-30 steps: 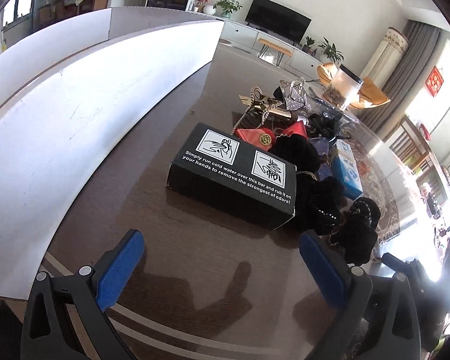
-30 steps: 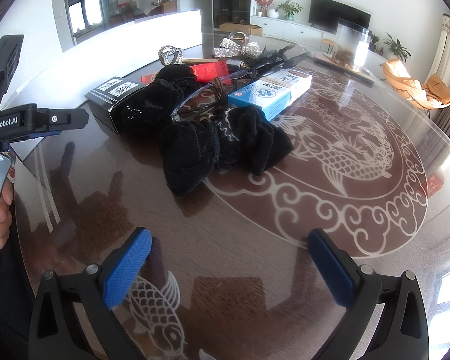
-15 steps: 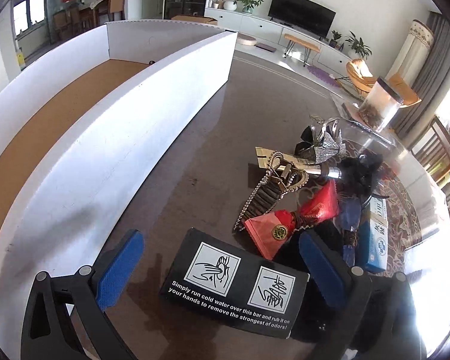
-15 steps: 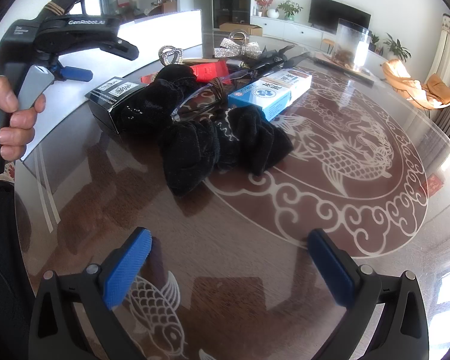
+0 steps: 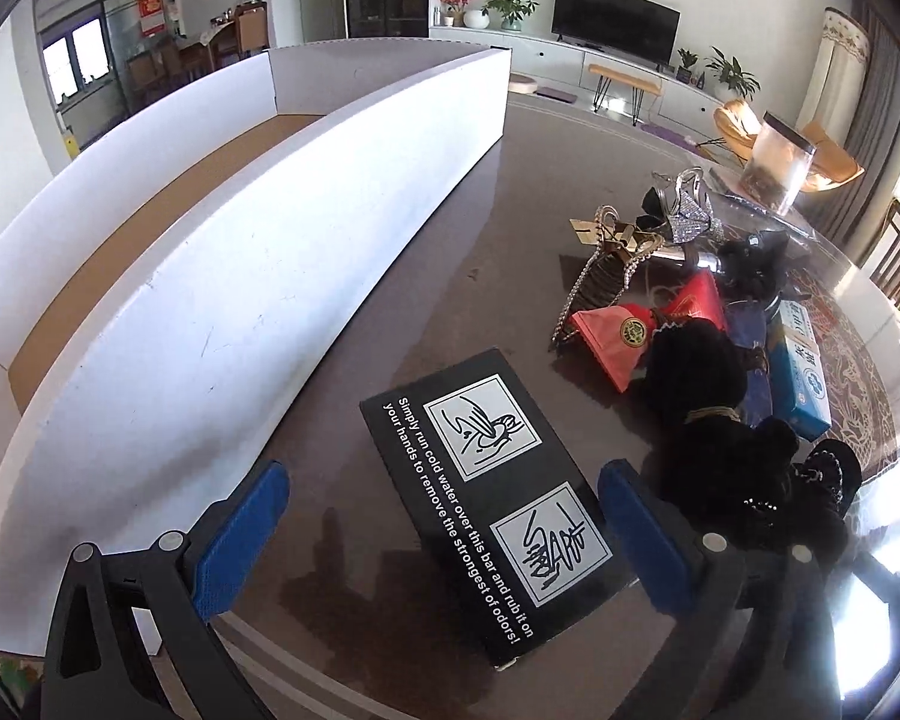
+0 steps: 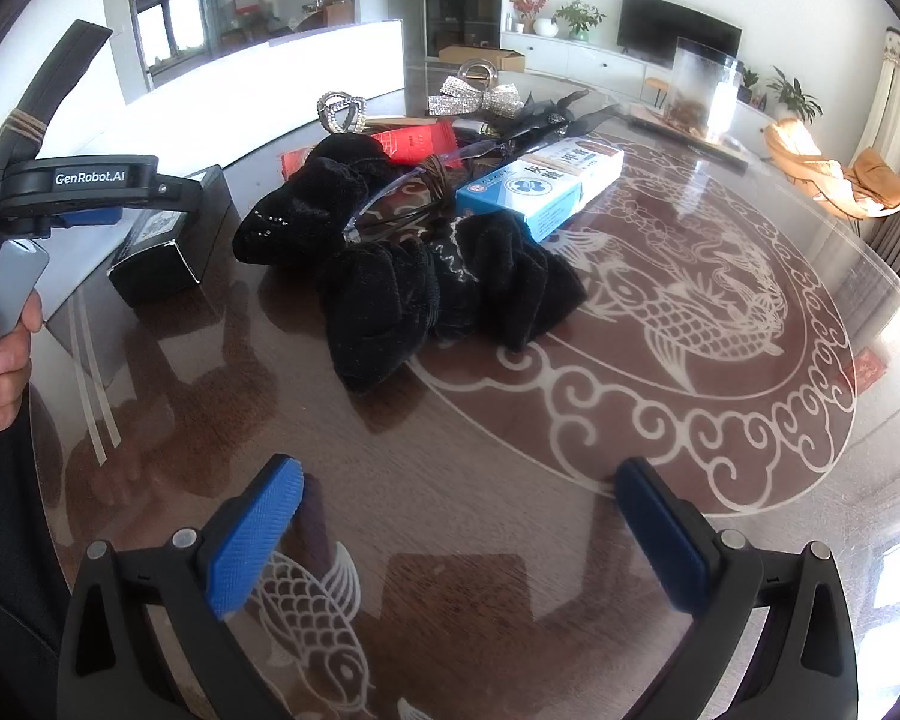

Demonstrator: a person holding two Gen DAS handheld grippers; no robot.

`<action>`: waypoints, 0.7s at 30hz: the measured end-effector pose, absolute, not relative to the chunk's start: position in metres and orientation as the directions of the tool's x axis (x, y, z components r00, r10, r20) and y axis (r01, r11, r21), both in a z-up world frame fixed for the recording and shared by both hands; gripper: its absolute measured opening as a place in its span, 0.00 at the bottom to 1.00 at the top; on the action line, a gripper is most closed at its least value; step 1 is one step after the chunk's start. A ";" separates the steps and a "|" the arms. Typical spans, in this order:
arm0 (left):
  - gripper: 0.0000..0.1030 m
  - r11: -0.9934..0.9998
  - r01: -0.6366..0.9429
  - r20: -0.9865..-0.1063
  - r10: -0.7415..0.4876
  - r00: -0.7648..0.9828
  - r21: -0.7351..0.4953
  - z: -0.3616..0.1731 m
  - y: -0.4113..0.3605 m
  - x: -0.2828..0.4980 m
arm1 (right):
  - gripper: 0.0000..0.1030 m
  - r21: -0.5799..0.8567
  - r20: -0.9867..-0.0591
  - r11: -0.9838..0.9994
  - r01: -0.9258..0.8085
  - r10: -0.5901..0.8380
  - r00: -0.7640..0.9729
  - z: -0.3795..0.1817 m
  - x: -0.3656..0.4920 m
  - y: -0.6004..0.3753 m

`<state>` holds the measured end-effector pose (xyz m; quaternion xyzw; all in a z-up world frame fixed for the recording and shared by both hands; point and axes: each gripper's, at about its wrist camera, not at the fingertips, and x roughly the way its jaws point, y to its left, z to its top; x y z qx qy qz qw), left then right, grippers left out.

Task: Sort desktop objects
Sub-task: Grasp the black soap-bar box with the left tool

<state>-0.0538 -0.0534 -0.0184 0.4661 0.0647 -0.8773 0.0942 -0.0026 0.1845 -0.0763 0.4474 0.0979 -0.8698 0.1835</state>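
Two tools are held spread wide, nothing gripped. The left tool (image 5: 444, 528) is poised over the black box (image 5: 498, 498), flanked by a white tray (image 5: 240, 276) at 10 o'clock. The right tool (image 6: 456, 540) is seen over bare desk (image 6: 510, 480), black scrunchies (image 6: 438, 288) at 12 o'clock.

left tool (image 5: 444, 531) now over black box (image 5: 498, 501)

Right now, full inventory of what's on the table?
Box: 1, black, between left gripper's fingers.
Tray: 1, white, left table edge.
Scrunchies: 2 or more, black, centre pile.
Carton: 1, blue-white, behind scrunchies.
Pouches: 2, red, beyond box.
Glasses: 1, clear, on the pile.
Hair clips: several, silver, far end.
Jar: 1, clear, far right.
Table: 1, brown.
Left gripper: open.
Right gripper: open, over bare table.
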 end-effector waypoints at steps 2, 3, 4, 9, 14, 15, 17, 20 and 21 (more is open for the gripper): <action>1.00 -0.974 0.223 -0.845 -0.093 -0.526 -0.031 -0.024 -0.051 -0.059 | 1.00 -0.006 -0.814 -0.914 0.407 -0.232 -0.532 -0.076 -0.003 0.184; 1.00 -0.972 0.230 -0.854 -0.091 -0.512 -0.034 -0.026 -0.049 -0.062 | 1.00 -0.006 -0.814 -0.914 0.407 -0.232 -0.532 -0.076 -0.003 0.185; 1.00 -0.970 0.241 -0.863 -0.086 -0.499 -0.042 -0.030 -0.049 -0.064 | 1.00 -0.006 -0.814 -0.914 0.407 -0.232 -0.532 -0.076 -0.003 0.184; 1.00 -0.967 0.257 -0.881 -0.116 -0.458 -0.007 -0.044 -0.041 -0.070 | 1.00 -0.006 -0.814 -0.914 0.407 -0.231 -0.532 -0.076 -0.003 0.184; 0.86 -0.993 0.121 -0.849 -0.075 -0.523 0.014 -0.041 -0.034 -0.064 | 1.00 -0.006 -0.814 -0.914 0.407 -0.231 -0.532 -0.076 -0.003 0.184; 0.77 -0.996 0.092 -0.841 -0.062 -0.538 0.014 -0.038 -0.034 -0.061 | 1.00 -0.006 -0.814 -0.914 0.407 -0.231 -0.532 -0.076 -0.003 0.184; 0.57 -0.999 0.026 -0.834 -0.039 -0.551 0.030 -0.034 -0.032 -0.054 | 1.00 -0.006 -0.814 -0.914 0.407 -0.231 -0.533 -0.076 -0.003 0.185; 0.57 -0.999 -0.040 -0.838 -0.002 -0.546 0.028 -0.032 -0.033 -0.048 | 1.00 -0.006 -0.814 -0.914 0.407 -0.231 -0.532 -0.076 -0.003 0.184; 0.56 -0.999 -0.049 -0.836 0.015 -0.548 0.014 -0.031 -0.034 -0.046 | 1.00 -0.006 -0.814 -0.914 0.407 -0.231 -0.532 -0.076 -0.003 0.185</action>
